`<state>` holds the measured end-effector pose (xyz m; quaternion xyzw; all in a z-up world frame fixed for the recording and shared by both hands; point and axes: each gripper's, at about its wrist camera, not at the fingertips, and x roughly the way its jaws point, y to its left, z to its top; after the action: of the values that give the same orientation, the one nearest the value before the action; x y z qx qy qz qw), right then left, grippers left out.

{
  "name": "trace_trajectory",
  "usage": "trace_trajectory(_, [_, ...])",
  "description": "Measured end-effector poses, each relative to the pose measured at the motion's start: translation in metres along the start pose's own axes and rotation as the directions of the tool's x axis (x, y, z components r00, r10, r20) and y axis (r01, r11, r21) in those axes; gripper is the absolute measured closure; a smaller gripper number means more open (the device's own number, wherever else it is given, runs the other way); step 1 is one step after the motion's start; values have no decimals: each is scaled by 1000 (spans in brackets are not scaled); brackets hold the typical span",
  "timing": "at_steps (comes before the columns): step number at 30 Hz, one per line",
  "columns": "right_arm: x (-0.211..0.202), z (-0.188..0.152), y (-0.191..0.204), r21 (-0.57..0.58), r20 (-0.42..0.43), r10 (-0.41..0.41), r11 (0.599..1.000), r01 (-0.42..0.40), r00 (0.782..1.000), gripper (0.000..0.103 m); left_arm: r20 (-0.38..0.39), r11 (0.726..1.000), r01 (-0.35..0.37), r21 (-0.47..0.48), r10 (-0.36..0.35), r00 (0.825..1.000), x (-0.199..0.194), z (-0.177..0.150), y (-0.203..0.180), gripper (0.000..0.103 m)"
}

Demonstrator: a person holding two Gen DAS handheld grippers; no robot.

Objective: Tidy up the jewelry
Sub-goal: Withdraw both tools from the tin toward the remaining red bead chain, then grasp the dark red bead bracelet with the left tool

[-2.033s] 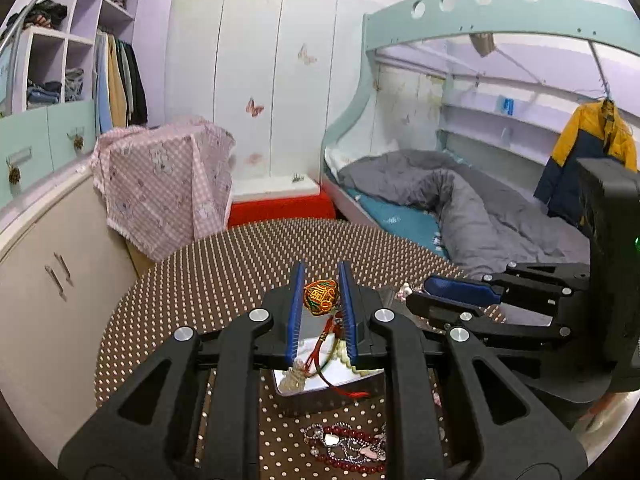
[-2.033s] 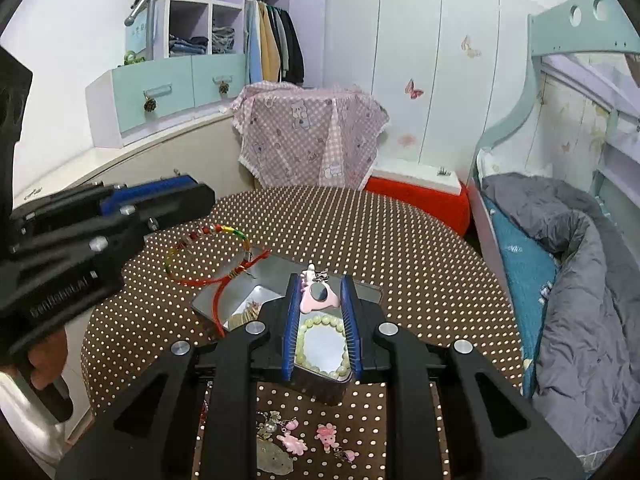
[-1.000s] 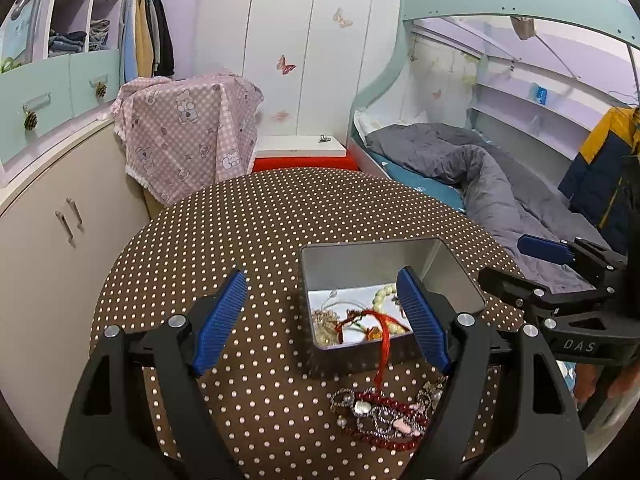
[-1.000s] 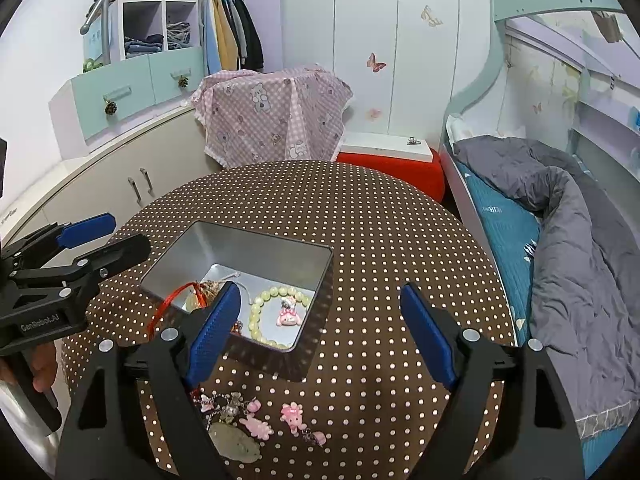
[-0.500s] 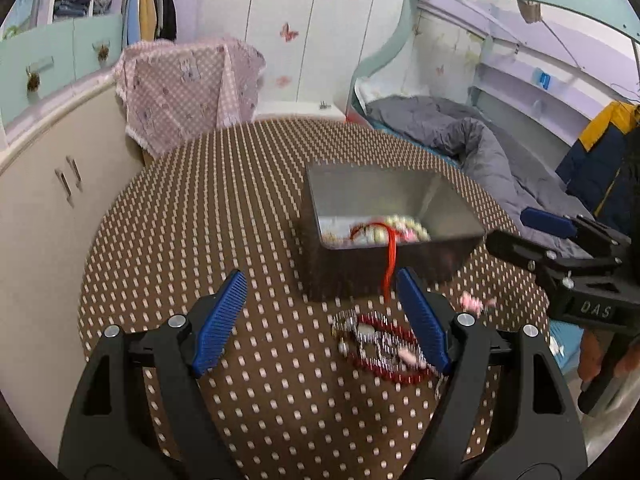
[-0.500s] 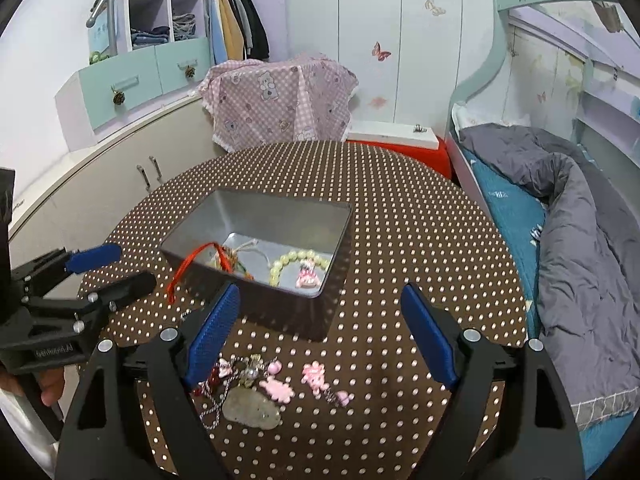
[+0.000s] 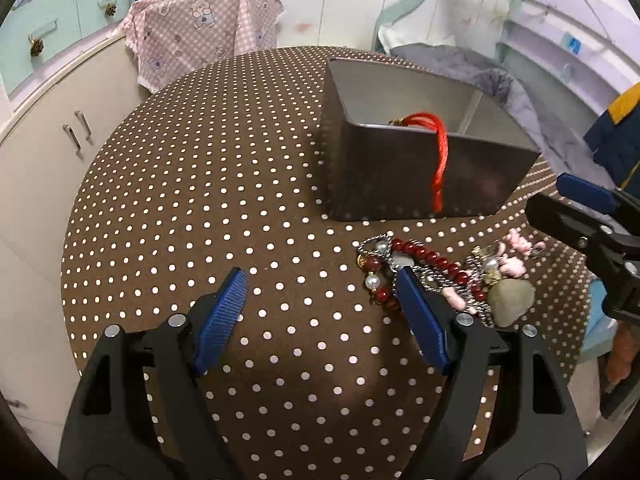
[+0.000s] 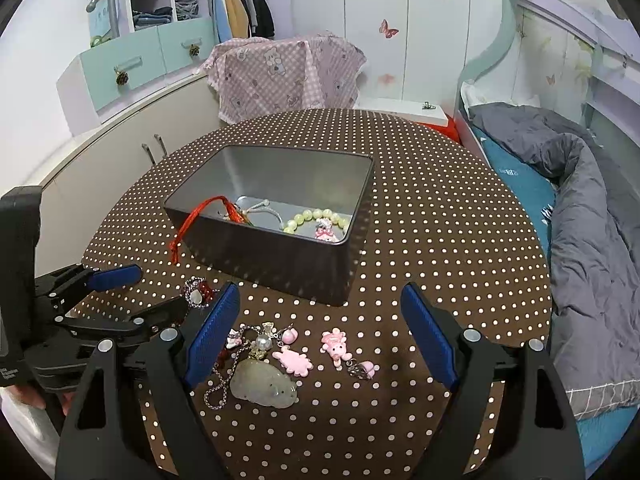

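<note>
A grey metal tin (image 8: 280,264) (image 7: 384,184) stands on the round polka-dot table (image 8: 440,208). Inside lie a pale green bead bracelet (image 8: 316,216), a pink charm (image 8: 326,233) and a red cord bracelet (image 8: 188,220) whose cord hangs over the near wall (image 7: 439,160). In front of the tin lie a dark red bead necklace (image 7: 424,258), a pale stone pendant on a chain (image 8: 262,380) (image 7: 510,300) and pink charms (image 8: 294,360). My left gripper (image 7: 322,308) is open and empty, low over the table left of the necklace. My right gripper (image 8: 320,320) is open and empty above the charms.
A pink checked cloth (image 8: 280,72) covers something behind the table. White cupboards (image 7: 60,132) run along the left. A bed with a grey duvet (image 8: 580,208) is at the right. The other gripper shows at the edge of each view (image 7: 592,216) (image 8: 96,312).
Both grippers let go of their pieces into the tin and opened wide. They then drew back and lowered toward the loose jewelry in front of the tin.
</note>
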<state>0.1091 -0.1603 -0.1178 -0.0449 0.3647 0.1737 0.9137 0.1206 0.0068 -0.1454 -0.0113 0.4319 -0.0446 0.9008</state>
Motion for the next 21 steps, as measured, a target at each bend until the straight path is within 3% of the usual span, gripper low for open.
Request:
trace_trajectory(3, [4,-1,2,1,-13,2,1000,-2,1000,24,0,996,-68,53,68,998,1,2,-10,57])
trace_trajectory(4, [5,-1,2,2,-15,4,1000,-4,1000,24,-2,995,-60,76,60,998,1,3,-14,74])
trace_trajectory(7, [7,-1,5,2,-19,7,1000,-7,1000,24,-11,992,-54,112,56,998,1,4,-25,94])
trace_trajectory(10, [6,-4,4,7,-17,8,1000,-8,1000,24,-8,992,-48,119,50,999,-1,3,-28,95])
trace_trajectory(13, [5,-6,1,22,-17,10,1000,-10,1000,24,-5,997,16,78,-16,1000,-11,6,-20,95])
trace_trajectory(21, [-1,-11,-3,39,-1,21,999,-21,1000,24,106,995,73,68,-80,991,-53,24,-18,95])
